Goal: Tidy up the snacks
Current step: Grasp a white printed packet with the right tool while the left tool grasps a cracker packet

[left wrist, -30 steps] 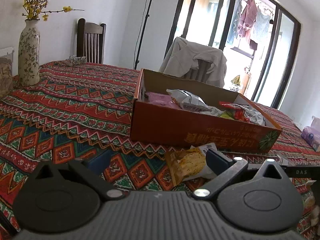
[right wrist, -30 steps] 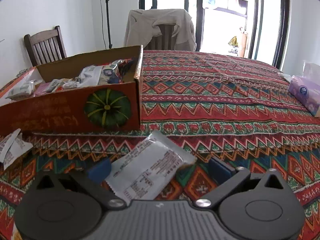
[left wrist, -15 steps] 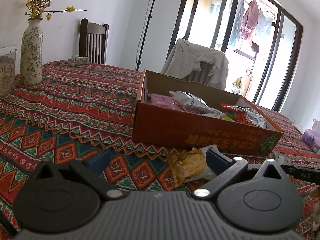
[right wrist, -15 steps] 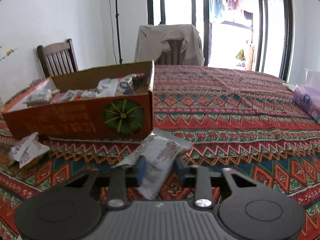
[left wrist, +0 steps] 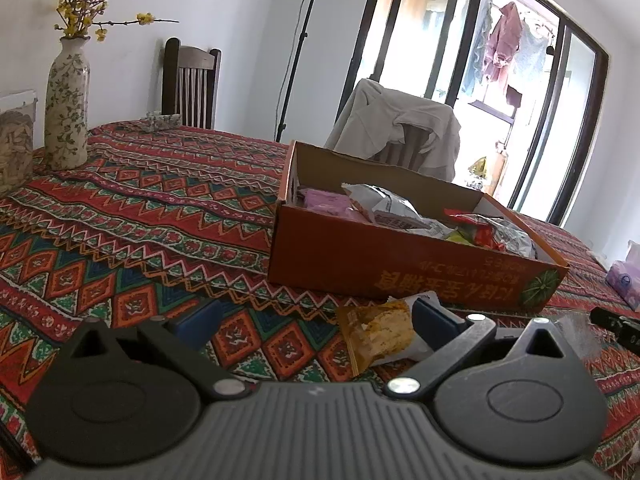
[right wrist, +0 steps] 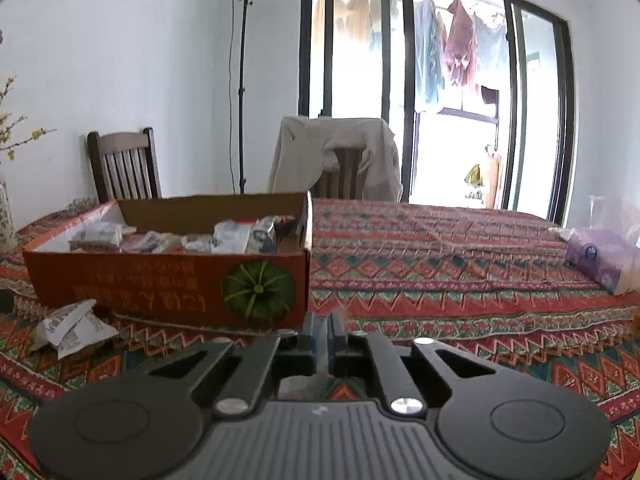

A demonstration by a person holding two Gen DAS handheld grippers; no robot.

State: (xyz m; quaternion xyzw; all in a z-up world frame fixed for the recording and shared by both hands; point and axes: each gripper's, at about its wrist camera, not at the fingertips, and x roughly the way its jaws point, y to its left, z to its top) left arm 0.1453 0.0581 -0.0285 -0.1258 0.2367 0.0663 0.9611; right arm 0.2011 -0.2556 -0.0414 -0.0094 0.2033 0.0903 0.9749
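An orange cardboard box (left wrist: 400,268) holding several snack packets stands on the patterned tablecloth; it also shows in the right wrist view (right wrist: 160,284). My left gripper (left wrist: 316,316) is open, low over the cloth, with a yellow-orange snack packet (left wrist: 376,328) lying against its right finger. My right gripper (right wrist: 323,334) is shut on a clear white snack packet (right wrist: 340,318), seen edge-on between the pads, lifted in front of the box's right corner. A crumpled white packet (right wrist: 70,328) lies on the cloth left of it.
A flowered vase (left wrist: 66,108) and a jar (left wrist: 14,140) stand at the table's far left. A purple tissue pack (right wrist: 600,256) lies at the right edge. Chairs (left wrist: 190,84) stand behind the table, one draped with a jacket (right wrist: 336,160).
My right gripper closed on the white packet and lifted it off the cloth. My left gripper stayed open and tilted up slightly beside the yellow packet.
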